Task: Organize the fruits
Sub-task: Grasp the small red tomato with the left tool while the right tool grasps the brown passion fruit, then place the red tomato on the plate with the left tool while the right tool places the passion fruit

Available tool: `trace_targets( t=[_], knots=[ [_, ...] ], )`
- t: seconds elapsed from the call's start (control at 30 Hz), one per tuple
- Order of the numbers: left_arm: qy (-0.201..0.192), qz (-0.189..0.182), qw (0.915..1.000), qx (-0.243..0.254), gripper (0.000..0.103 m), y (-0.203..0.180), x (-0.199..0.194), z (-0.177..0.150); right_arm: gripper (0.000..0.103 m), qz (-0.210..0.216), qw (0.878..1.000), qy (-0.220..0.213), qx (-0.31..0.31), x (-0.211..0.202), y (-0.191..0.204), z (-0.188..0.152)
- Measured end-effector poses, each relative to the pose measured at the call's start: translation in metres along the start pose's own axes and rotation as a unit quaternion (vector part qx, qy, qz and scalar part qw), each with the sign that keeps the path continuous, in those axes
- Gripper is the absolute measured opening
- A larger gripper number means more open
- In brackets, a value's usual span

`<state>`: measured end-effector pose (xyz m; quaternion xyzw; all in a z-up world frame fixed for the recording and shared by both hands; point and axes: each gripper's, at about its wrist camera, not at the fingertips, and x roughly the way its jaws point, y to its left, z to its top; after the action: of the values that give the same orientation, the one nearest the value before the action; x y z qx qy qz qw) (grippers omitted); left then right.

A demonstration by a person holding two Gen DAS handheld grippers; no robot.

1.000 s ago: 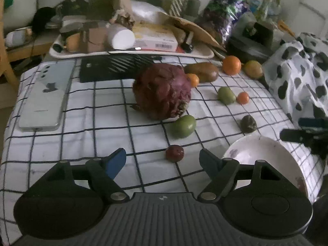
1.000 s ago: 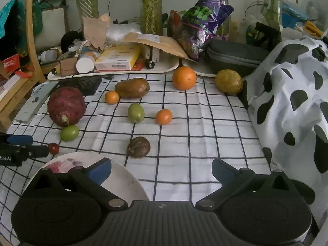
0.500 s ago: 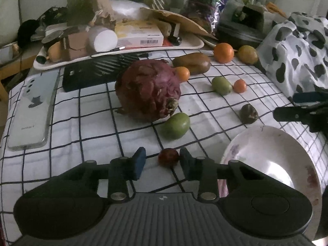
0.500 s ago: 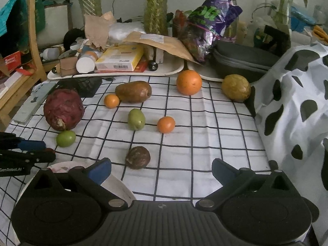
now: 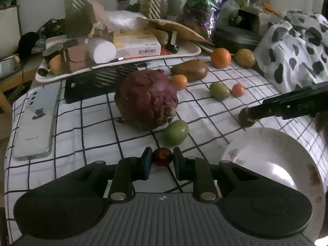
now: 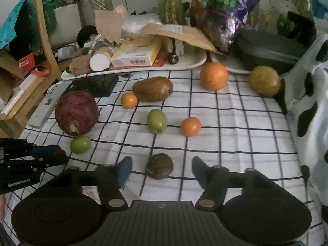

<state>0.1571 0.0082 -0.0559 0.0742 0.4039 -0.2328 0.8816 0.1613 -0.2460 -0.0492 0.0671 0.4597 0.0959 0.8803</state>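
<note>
— Left gripper [image 5: 162, 160] first: what did its black jaws have?

— They were clamped on a small dark-red round fruit [image 5: 163, 156], pads pressing it from both sides, down on the white cloth with black grid lines [image 5: 98, 127]. Just beyond it lay a green oval fruit [image 5: 175, 132], and behind that a big dark-red rough-skinned fruit [image 5: 146, 99].

— And the plate?

— The white round plate [image 5: 272, 160] sat to the right of that grip, near the front edge.

— Right gripper [image 6: 162, 169]?

— Its jaws had just been closing, yet the pads stood clear of the brown wrinkled round fruit [image 6: 159, 165] lying between them on the cloth.

— Farther out?

— Left to right: a small orange fruit [image 6: 129, 100] touching a brown oblong fruit [image 6: 152, 88], a second green oval fruit [image 6: 156, 121], another small orange fruit [image 6: 190, 126], a large orange [image 6: 214, 76] and a yellow-brown round fruit [image 6: 264, 81] at the far right.
</note>
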Motion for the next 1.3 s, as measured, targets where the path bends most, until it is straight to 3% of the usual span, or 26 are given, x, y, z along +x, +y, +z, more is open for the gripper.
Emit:
trace_targets(
  t=[0.27, 0.37, 0.63, 0.93, 1.3],
  knots=[
    [-0.02, -0.002, 0.9998, -0.009, 0.021, 0.003, -0.005, 0.002, 0.037, -0.005, 1.0, 0.025, -0.008, 0.024, 0.005, 0.004],
    [-0.022, -0.004, 0.9997, -0.01, 0.021, 0.003, -0.006, 0.002, 0.034, -0.012, 0.999, 0.03, -0.015, 0.026, 0.006, 0.002],
    [-0.037, -0.019, 0.9991, -0.001, 0.021, -0.004, -0.016, 0.003, 0.033, -0.016, 1.0, 0.008, -0.021, 0.011, 0.005, 0.004],
    [-0.053, -0.037, 0.9977, 0.016, 0.021, -0.023, -0.03, 0.004, 0.033, 0.016, 0.999, -0.028, -0.014, -0.027, 0.006, -0.001],
    [-0.047, -0.065, 0.9959, 0.042, 0.021, -0.057, -0.039, -0.015, 0.033, 0.048, 0.998, -0.026, -0.028, -0.053, 0.021, -0.028]
  ],
)
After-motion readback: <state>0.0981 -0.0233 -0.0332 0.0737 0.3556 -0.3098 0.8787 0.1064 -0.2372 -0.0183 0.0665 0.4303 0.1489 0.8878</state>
